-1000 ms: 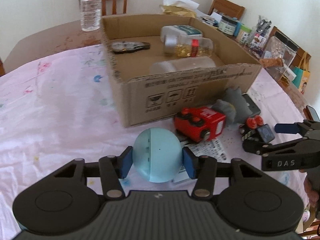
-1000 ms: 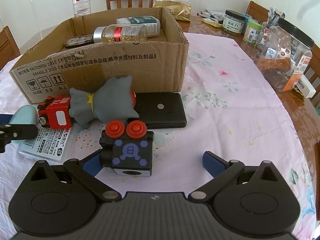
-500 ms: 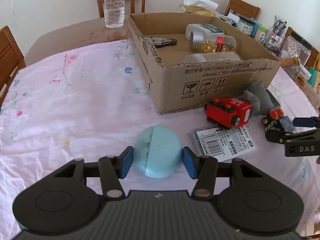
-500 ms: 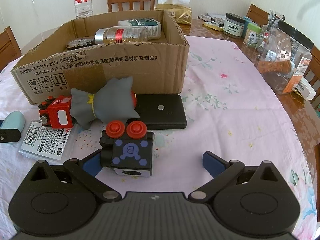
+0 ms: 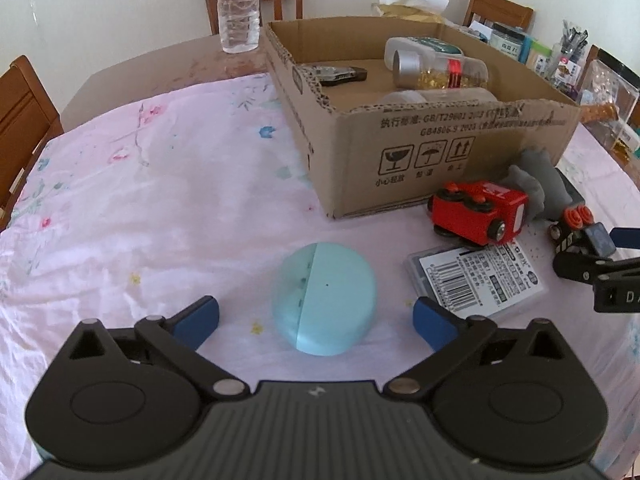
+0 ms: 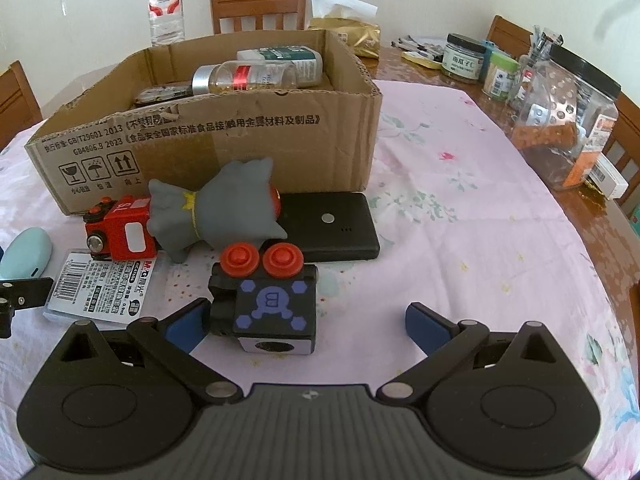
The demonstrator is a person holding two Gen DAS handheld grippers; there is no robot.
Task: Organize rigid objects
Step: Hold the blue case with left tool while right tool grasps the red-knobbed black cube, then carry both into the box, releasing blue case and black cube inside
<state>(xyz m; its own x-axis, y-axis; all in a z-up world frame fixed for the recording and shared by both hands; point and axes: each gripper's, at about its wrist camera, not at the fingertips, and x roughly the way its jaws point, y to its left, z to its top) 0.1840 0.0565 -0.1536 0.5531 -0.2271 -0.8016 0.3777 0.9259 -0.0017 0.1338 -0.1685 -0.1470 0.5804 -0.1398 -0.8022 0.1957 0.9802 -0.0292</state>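
The left gripper (image 5: 316, 316) has its jaws opening wide, and the round blue case (image 5: 325, 298) lies on the pink surface (image 5: 160, 208) between them, touched by neither pad. The right gripper (image 6: 307, 322) has its jaws wide apart around the black toy block (image 6: 272, 304), whose side is right at one pad. The cardboard box (image 5: 440, 152) with bottles stands behind, near the red toy car (image 5: 478, 216).

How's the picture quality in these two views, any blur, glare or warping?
Left wrist view: sharp up close, fisheye bends the cardboard box; pink tablecloth looks washed out by daylight. Right wrist view: crisp on the black toy block, corners vignetted, clear jar catches glare.
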